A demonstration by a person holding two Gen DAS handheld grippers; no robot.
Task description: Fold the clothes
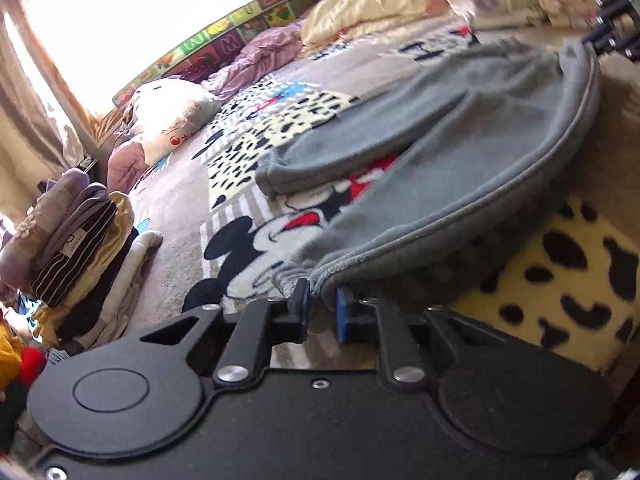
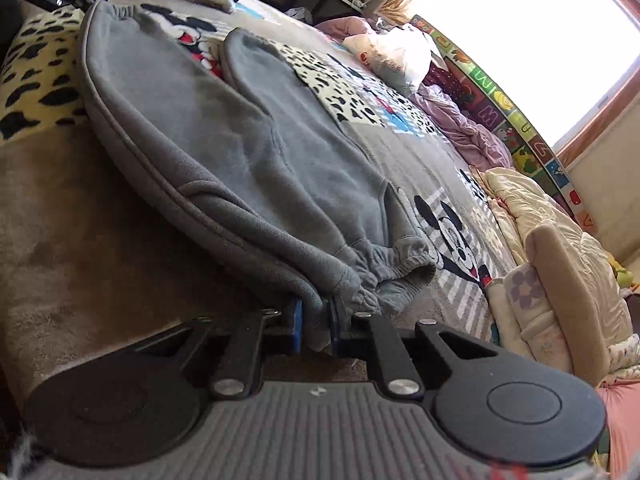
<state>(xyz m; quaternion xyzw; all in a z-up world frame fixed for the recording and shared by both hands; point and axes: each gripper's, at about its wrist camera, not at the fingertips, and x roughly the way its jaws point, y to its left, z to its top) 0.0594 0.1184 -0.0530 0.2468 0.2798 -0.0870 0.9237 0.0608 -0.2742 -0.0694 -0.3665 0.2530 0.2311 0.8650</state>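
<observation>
Left wrist view: grey sweatpants [image 1: 460,152] lie spread on the cartoon-print blanket [image 1: 240,240] covering the bed. Left gripper [image 1: 320,304] is clamped on their cuff end, right gripper [image 2: 314,320] pinches their elastic waistband corner. Beyond the sweatpants, a folded clothes pile [image 1: 76,240] sits at the blanket's edge.

Daylight floods in from a window [image 1: 140,12] at the far side, blown out to pure white in both views. The blanket [image 1: 224,184] is evenly lit, with soft shadow under the grey trousers [image 1: 460,152]. Fisheye bending curves the edges; the left view's far right corner is motion-blurred.
</observation>
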